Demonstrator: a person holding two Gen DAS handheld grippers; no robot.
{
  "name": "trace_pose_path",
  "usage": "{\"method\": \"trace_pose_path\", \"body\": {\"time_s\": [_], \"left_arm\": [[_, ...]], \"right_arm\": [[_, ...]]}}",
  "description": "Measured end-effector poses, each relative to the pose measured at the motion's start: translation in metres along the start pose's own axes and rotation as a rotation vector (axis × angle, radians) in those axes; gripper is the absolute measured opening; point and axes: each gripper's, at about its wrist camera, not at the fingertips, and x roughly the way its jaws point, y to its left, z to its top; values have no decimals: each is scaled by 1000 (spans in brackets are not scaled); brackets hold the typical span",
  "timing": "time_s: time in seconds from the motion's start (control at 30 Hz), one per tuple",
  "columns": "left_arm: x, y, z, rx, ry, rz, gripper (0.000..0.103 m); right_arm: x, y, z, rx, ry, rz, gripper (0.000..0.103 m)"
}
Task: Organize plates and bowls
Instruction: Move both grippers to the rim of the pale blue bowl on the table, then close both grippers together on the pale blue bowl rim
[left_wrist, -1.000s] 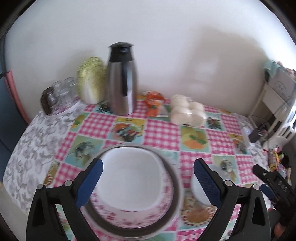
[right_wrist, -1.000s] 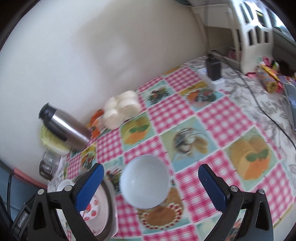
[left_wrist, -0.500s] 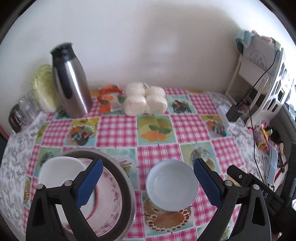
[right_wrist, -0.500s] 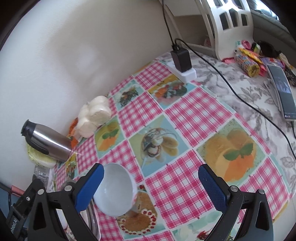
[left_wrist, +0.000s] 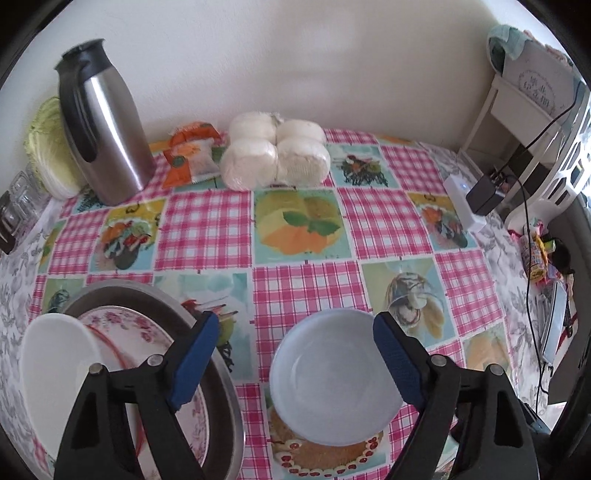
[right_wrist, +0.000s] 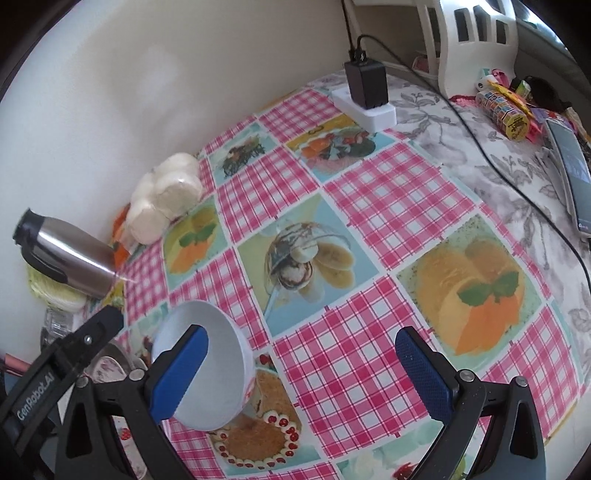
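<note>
A small white bowl (left_wrist: 334, 376) stands on the checked tablecloth; it also shows in the right wrist view (right_wrist: 207, 363). My left gripper (left_wrist: 291, 363) is open, its right pad beside the bowl's right rim, its left pad over a metal plate (left_wrist: 221, 376). That plate carries a floral plate (left_wrist: 136, 332) and a larger white bowl (left_wrist: 55, 373). My right gripper (right_wrist: 303, 373) is open and empty, its left pad in front of the small bowl. The left gripper's body (right_wrist: 55, 369) shows at the left of the right wrist view.
At the back stand a steel thermos (left_wrist: 103, 125), a cabbage (left_wrist: 48, 147), wrapped buns (left_wrist: 277, 155), a snack packet (left_wrist: 190, 151) and glasses (left_wrist: 18, 199). A power strip with charger and cable (right_wrist: 365, 96), candy (right_wrist: 506, 110) and a phone (right_wrist: 572, 166) lie right.
My left gripper has swung right from the stacked plates to the small bowl and come closer to it. My right gripper has shifted right and nearer the table.
</note>
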Motion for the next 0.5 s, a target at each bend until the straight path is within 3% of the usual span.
{"method": "trace_pose_path", "body": {"time_s": [0.27, 0.5], "left_arm": [[27, 4, -3, -9, 71, -8, 76], [42, 7, -9, -11, 116, -6, 68]], "right_arm": [[21, 12, -4, -43, 55, -17, 101], [35, 16, -9, -42, 86, -14, 84]]}}
